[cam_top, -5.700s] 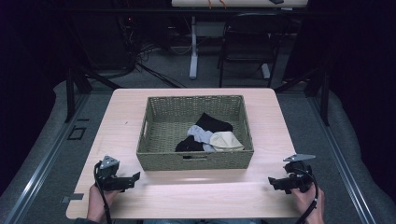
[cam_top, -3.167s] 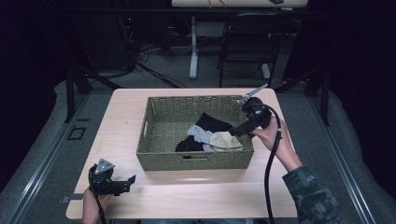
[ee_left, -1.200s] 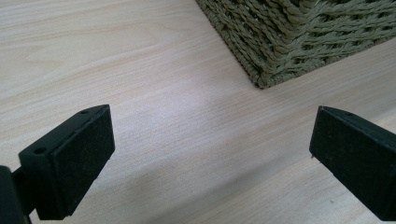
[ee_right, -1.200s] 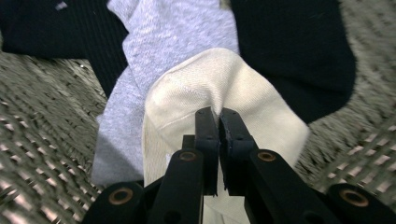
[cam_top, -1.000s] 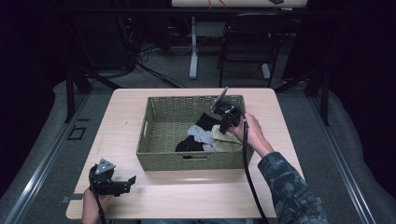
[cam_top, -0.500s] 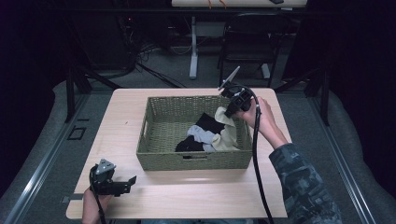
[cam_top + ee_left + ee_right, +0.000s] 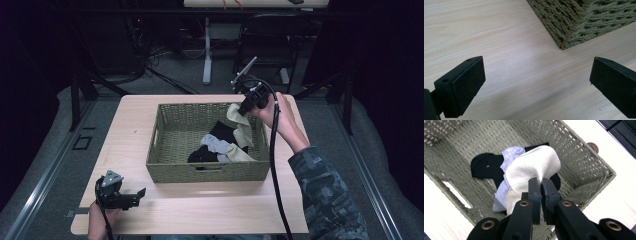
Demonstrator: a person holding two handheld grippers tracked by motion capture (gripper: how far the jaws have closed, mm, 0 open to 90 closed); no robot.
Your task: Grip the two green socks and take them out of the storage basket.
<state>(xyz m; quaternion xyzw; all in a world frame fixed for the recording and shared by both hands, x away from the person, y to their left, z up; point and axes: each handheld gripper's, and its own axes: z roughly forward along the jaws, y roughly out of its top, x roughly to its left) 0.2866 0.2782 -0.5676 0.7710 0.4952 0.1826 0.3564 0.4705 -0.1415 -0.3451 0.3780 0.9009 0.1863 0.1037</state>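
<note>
Hanging from the right gripper (image 7: 243, 111), a cream sock (image 7: 241, 126) dangles over the far right part of the woven basket (image 7: 170, 150), its upper end pinched between the jaws and its lower end trailing down toward the pile inside. From the right gripper view the two black jaws stand nearly together, clenched on the edge of the cream sock (image 7: 534, 167), which billows out just beyond the pads above the basket (image 7: 586, 167) floor. Below it in the basket lie a grey sock (image 7: 216, 145), a black sock (image 7: 205, 154) and another cream piece (image 7: 241, 155), bunched toward the near right corner and overlapping one another; the right gripper view shows the grey sock (image 7: 511, 153) lying across the black sock (image 7: 484, 166). The right hand (image 7: 276, 112) grips the tool above the basket's far right rim, a black cable looping down along the camouflage sleeve (image 7: 325, 190). The left gripper (image 7: 135, 196) rests low at the near left edge of the table (image 7: 125, 130), well apart from the basket, its jaws spread wide with only bare wood between them; the left gripper view shows a basket corner (image 7: 574, 27) just ahead.
</note>
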